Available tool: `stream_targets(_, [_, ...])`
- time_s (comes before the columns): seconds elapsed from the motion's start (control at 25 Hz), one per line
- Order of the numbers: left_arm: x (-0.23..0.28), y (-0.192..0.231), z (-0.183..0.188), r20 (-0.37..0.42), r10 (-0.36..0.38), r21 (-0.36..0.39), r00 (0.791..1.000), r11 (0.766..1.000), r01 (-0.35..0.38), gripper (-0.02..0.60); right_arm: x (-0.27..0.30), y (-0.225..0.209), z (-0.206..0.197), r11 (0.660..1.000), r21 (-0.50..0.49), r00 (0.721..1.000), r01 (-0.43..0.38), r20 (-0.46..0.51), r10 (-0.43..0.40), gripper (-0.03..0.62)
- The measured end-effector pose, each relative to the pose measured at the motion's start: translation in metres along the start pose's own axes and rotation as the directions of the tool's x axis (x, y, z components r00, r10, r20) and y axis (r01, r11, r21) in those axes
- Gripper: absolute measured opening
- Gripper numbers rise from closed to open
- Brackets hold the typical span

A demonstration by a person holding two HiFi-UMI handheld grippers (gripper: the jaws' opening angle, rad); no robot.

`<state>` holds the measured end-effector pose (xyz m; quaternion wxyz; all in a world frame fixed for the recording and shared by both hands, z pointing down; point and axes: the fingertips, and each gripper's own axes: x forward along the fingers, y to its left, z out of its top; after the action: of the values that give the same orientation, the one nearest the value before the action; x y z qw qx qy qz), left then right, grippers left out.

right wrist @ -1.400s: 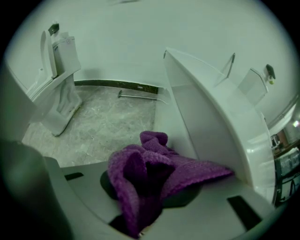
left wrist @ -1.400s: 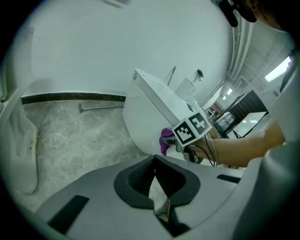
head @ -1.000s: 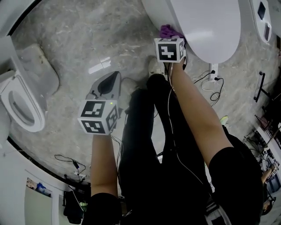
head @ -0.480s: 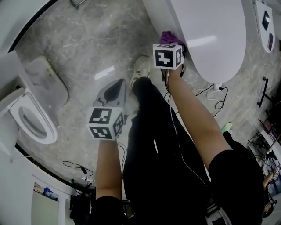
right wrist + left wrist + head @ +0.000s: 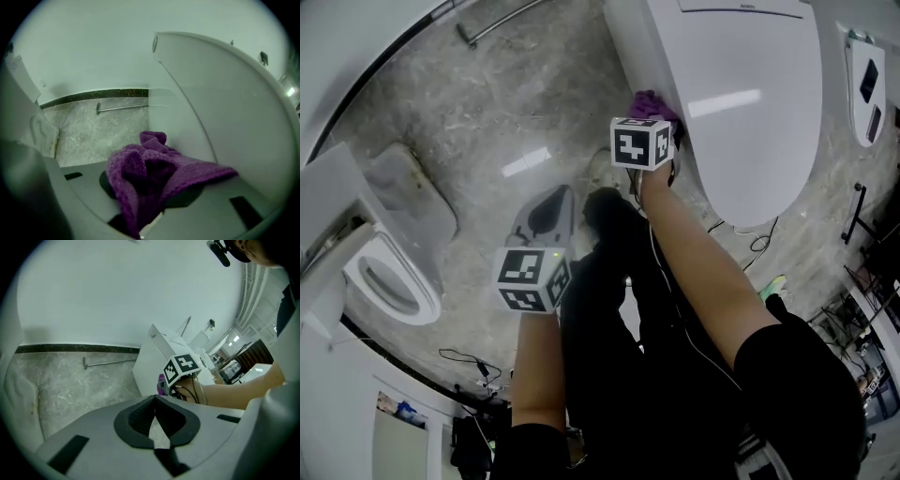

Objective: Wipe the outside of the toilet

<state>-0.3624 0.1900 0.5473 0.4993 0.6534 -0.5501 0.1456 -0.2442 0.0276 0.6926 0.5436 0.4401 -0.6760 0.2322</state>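
Right hand-held gripper (image 5: pixel 155 199): jaws clamped on a bunched purple terry cloth (image 5: pixel 151 171), which spills up and over both jaws and hides their tips. In the head view the cloth is pressed against the left outer side of a white toilet (image 5: pixel 741 103), just below the edge of its closed lid, with the gripper's marker cube directly beneath it. In the right gripper view the toilet's smooth side wall fills the right of the frame and the cloth's far fold lies against it. Left hand-held gripper (image 5: pixel 154 404): jaws brought together, tips touching, nothing between them. It is held low over the floor, well apart from the toilet and pointed toward the right gripper and the cloth. Floor (image 5: pixel 506 103): grey marbled, glossy, with light reflections. Second toilet (image 5: pixel 389 281): white, seat opening uncovered, at the far left of the head view. Metal bar (image 5: pixel 110 363): lying along the foot of the pale wall. Cables (image 5: pixel 464 361): dark, loose on the floor near the person's black-trousered legs (image 5: pixel 619 309).
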Motion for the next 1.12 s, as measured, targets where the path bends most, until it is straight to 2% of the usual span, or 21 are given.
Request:
stream_targets(0.24, [0.006, 0.011, 0.051, 0.016, 0.01, 0.004, 1.0, 1.0, -0.01, 0.008, 0.011, 0.004, 0.026, 0.999, 0.039, 0.999, -0.003, -0.043, 0.005, 0.133])
stream_targets(0.44, [0.008, 0.028, 0.07, -0.006, 0.004, 0.019, 1.0, 1.0, -0.004, 0.008, 0.02, 0.008, 0.052, 0.999, 0.047, 0.999, 0.016, -0.052, -0.014, 0.133])
stream_targets(0.64, [0.017, 0.049, 0.085, -0.038, -0.037, 0.036, 0.999, 0.999, 0.038, 0.008, 0.027, 0.015, 0.08, 0.996, 0.087, 0.998, 0.032, -0.061, -0.027, 0.133])
stream_targets(0.92, [0.028, 0.075, 0.126, -0.078, -0.096, 0.077, 0.992, 0.992, 0.102, 0.008, 0.04, 0.023, 0.116, 0.994, 0.096, 0.994, 0.053, -0.099, -0.044, 0.133])
stream_targets(1.12, [0.038, 0.096, 0.157, -0.118, -0.14, 0.143, 0.983, 0.977, 0.156, 0.008, 0.052, 0.028, 0.148, 0.992, 0.107, 0.992, 0.074, -0.106, -0.062, 0.133])
